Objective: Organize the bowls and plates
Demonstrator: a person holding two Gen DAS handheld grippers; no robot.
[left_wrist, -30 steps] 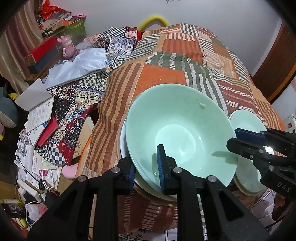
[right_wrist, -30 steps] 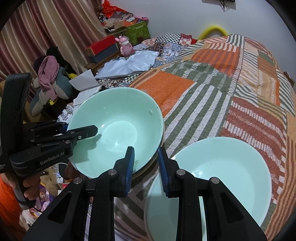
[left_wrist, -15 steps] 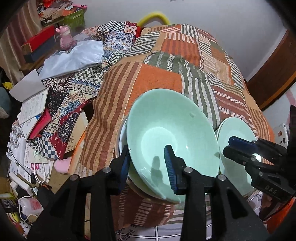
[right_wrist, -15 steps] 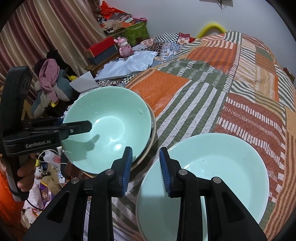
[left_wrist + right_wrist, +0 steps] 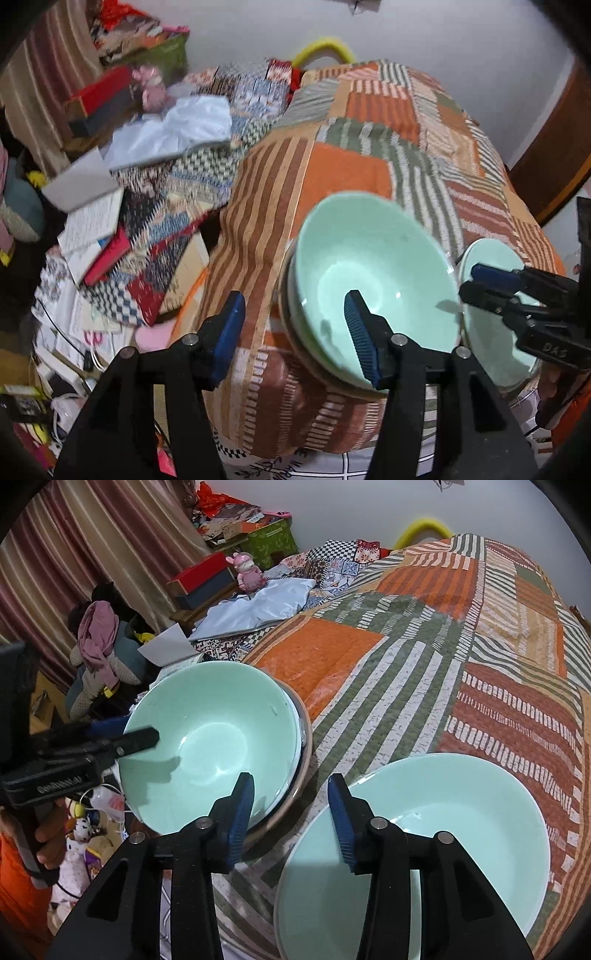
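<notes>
A patchwork bedspread (image 5: 424, 657) fills the upper right of the right wrist view, and on it at lower right sits a pale green plate (image 5: 461, 830), with a pale green bowl (image 5: 218, 738) stacked on other dishes at centre left, just beside it. The right gripper (image 5: 291, 816) hangs spread and holding nothing above the gap between bowl and plate. The left gripper (image 5: 295, 336) is also spread wide and empty, one blue pad over the bowl's (image 5: 373, 266) near rim in the lower centre of its view.
</notes>
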